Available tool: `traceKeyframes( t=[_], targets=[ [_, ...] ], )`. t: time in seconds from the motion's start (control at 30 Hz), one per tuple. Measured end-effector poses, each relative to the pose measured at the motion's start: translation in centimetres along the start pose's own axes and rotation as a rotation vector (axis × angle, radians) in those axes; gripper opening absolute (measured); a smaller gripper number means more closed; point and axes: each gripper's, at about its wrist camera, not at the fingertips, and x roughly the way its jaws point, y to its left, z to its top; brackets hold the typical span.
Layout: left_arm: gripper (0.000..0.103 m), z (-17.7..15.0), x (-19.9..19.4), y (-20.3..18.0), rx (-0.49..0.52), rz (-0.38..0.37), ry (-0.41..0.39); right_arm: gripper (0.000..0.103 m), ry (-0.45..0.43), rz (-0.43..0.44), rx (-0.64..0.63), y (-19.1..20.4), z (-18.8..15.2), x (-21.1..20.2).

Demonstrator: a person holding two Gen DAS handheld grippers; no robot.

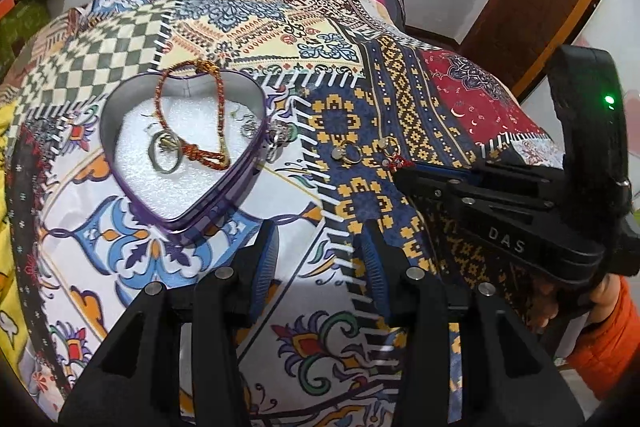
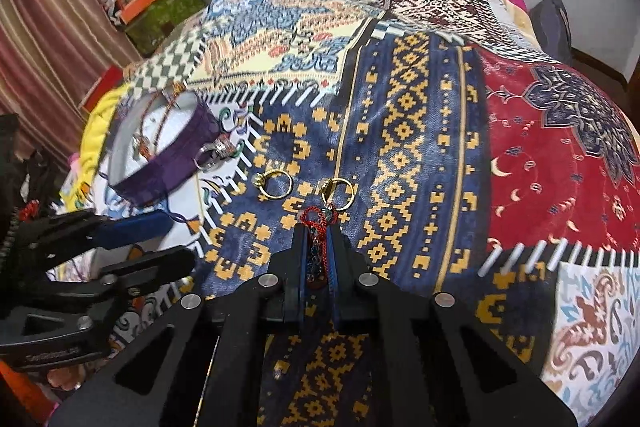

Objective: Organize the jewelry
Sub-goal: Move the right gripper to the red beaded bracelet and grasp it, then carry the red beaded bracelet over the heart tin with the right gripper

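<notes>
The right gripper [image 2: 320, 227] is clamped on a small red chain earring [image 2: 316, 219], just above the patterned patchwork bedspread [image 2: 420, 155]. The left gripper [image 1: 316, 251] waits wide apart, empty. Next, likely, comes carrying the earring left into the purple heart-shaped tin [image 1: 216, 199]. One gripper body reads "DAS".

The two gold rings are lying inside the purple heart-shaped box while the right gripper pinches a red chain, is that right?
Not quite. The two gold rings lie on the patterned bedspread outside the purple heart-shaped box, as the right wrist view shows. The right gripper does pinch a red chain.
</notes>
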Motion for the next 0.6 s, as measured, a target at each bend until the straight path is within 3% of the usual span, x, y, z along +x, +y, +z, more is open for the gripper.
traceKeyframes(
  t=[0.17,0.4,0.6],
  targets=[
    [0.042,1.2,0.8,-1.1,0.042,-0.012,0.006,0.008,-0.057,0.0,0.014,-0.6,0.2,-2.1],
    [0.042,3.3,3.4,-2.4,0.078,0.034,0.023,0.008,-0.109,0.015,0.035,-1.6,0.7,-3.9],
    [0.028,4.7,5.5,-2.8,0.078,0.04,0.043,0.008,-0.115,0.021,0.049,-2.1,0.8,-4.0]
  ],
)
